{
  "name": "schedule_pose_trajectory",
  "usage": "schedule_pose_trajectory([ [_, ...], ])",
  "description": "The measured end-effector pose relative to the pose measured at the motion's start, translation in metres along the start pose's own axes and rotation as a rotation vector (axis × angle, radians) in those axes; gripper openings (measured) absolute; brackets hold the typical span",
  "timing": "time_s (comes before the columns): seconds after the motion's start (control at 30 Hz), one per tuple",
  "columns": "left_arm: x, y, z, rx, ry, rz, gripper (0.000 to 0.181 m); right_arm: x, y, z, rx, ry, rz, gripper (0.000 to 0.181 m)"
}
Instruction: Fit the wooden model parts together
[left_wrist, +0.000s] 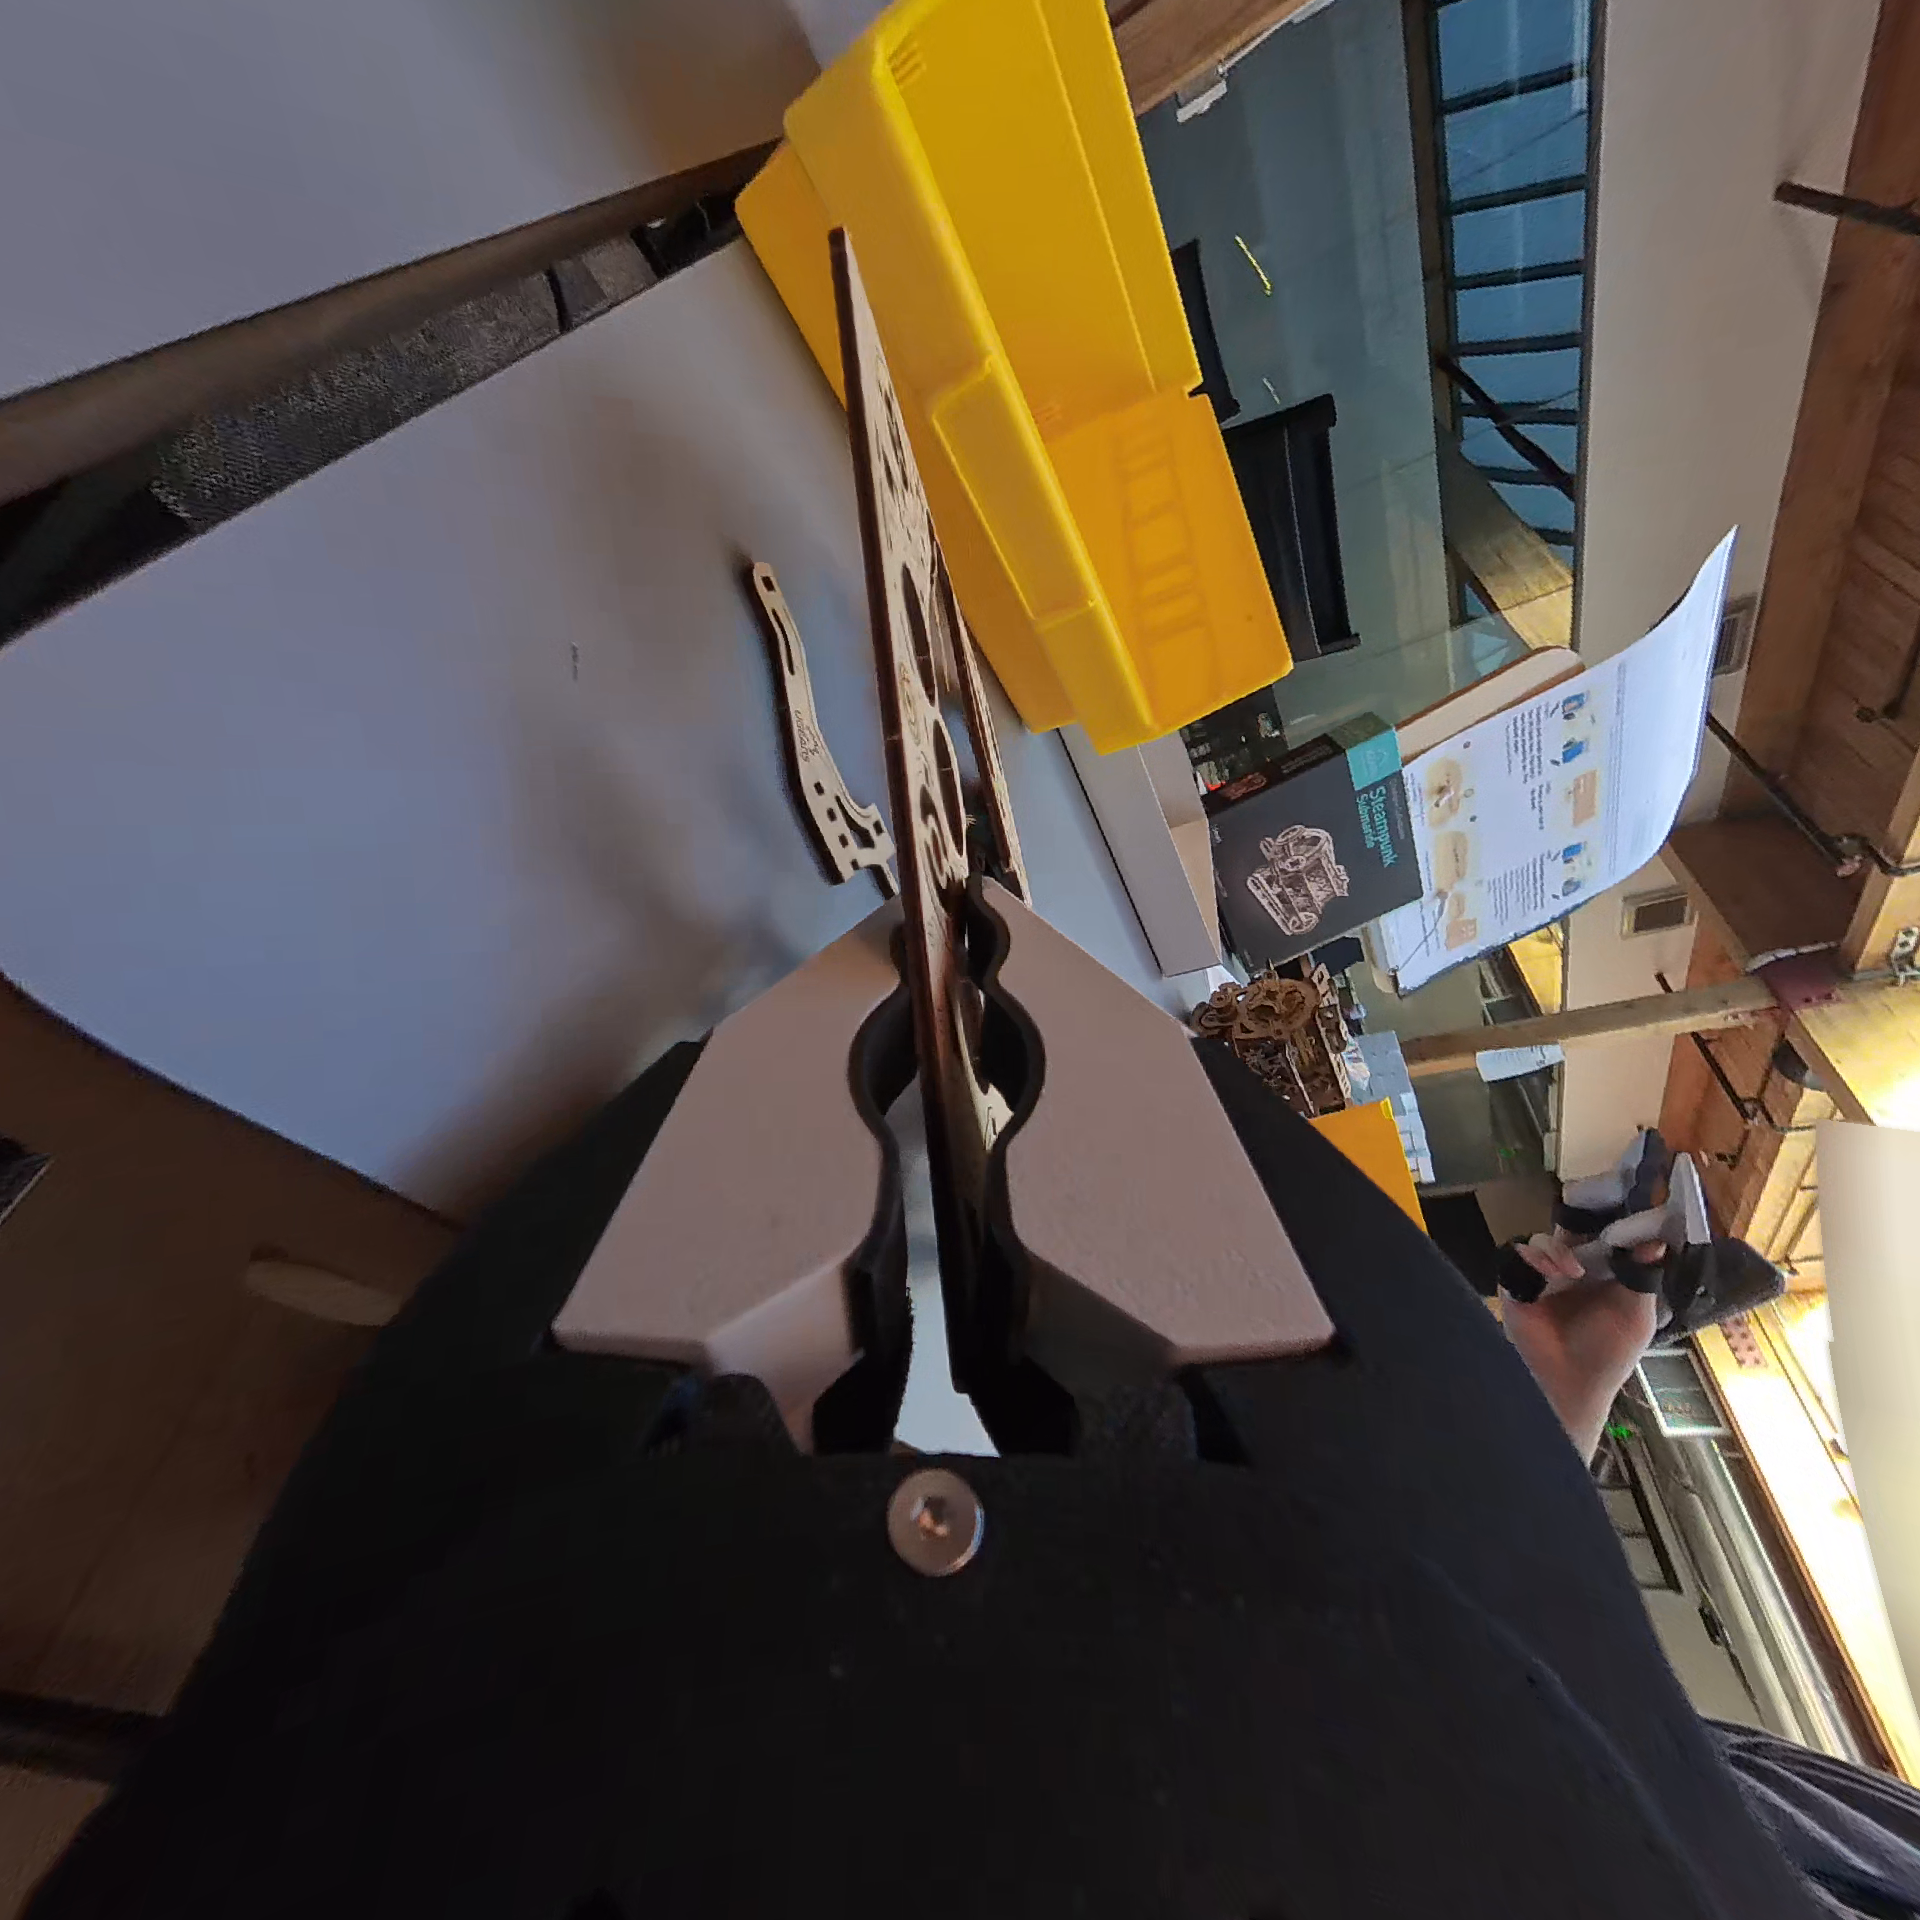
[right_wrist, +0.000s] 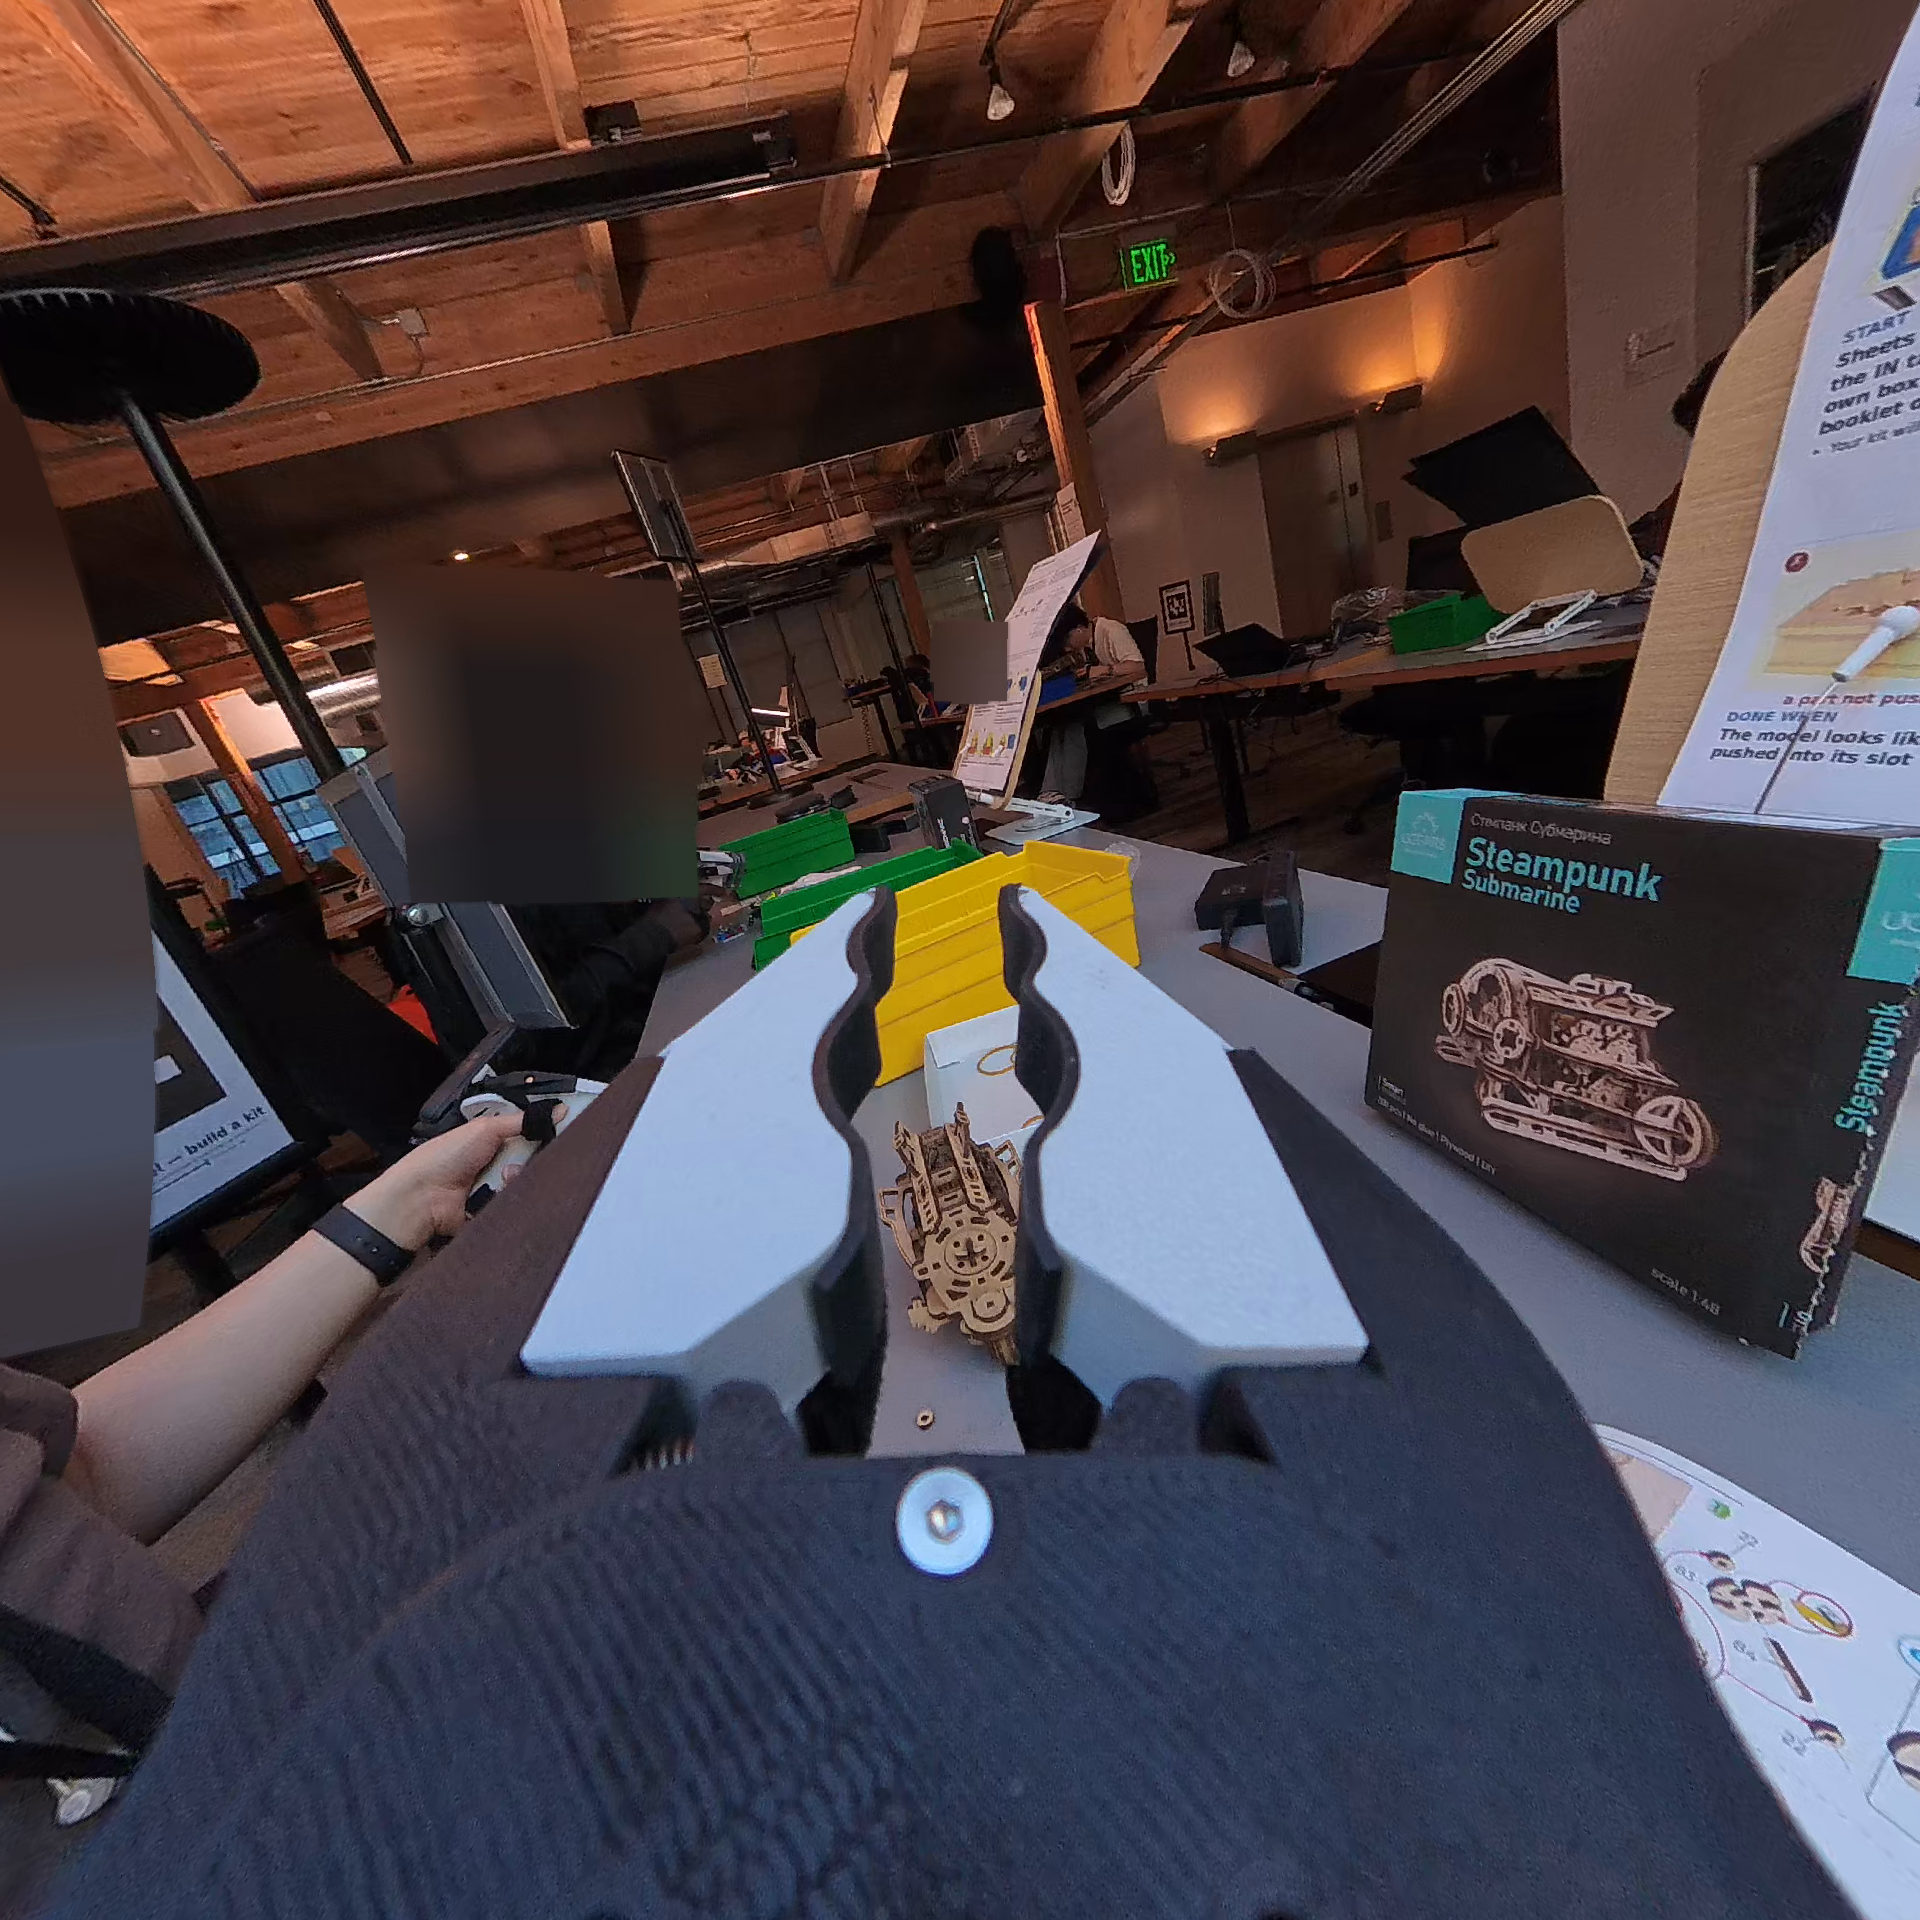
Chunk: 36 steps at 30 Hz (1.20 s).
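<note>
- At centre frame of the left wrist view, the left gripper (left_wrist: 940, 935) has its jaws clamped on a thin laser-cut wooden sheet (left_wrist: 902, 644), edge-on
- Low centre of the right wrist view, the right gripper (right_wrist: 948, 935) has its jaws apart and empty, over the half-built wooden model (right_wrist: 956, 1236) on the grey desk (right_wrist: 1455, 1299)

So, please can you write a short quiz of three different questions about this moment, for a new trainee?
1. True or false: the left gripper is shut on a wooden sheet.
2. What stands between the fingers of the right gripper in its view? A) a green bin B) the part-built wooden model C) a dark box
3. Fill in: on the table left of the held sheet lies a loose wooden ____.

Key: 1 true. 2 B; the right jaws stand apart, not touching it. 3 part.
</note>
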<state>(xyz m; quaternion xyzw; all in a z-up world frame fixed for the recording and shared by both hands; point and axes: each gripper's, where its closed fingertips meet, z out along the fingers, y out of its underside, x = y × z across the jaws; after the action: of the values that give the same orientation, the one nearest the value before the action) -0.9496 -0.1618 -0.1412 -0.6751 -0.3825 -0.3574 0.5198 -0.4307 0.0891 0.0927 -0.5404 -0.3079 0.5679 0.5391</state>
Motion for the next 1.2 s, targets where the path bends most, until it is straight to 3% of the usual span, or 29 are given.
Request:
schedule_pose_trajectory([
  [0.33,-0.009,-0.01,-0.015,0.097,-0.212,0.092,0.03,0.001,-0.007,-0.006,0.01,-0.009,-0.012,0.019],
  [0.4,-0.015,-0.006,-0.017,0.064,-0.299,0.13,0.048,0.002,-0.009,-0.008,0.015,-0.008,-0.013,0.019],
  [0.87,-0.019,0.0,-0.025,0.017,-0.524,0.305,0.055,0.0,-0.019,-0.017,0.035,-0.004,-0.031,0.019],
  [1.03,0.002,-0.022,-0.036,0.152,-0.562,0.435,0.055,0.007,-0.009,-0.016,-0.015,0.069,-0.098,0.021],
  [1.2,0.064,-0.019,-0.027,0.244,-0.564,0.736,0.057,0.03,0.04,-0.024,-0.233,0.306,-0.325,0.031],
])
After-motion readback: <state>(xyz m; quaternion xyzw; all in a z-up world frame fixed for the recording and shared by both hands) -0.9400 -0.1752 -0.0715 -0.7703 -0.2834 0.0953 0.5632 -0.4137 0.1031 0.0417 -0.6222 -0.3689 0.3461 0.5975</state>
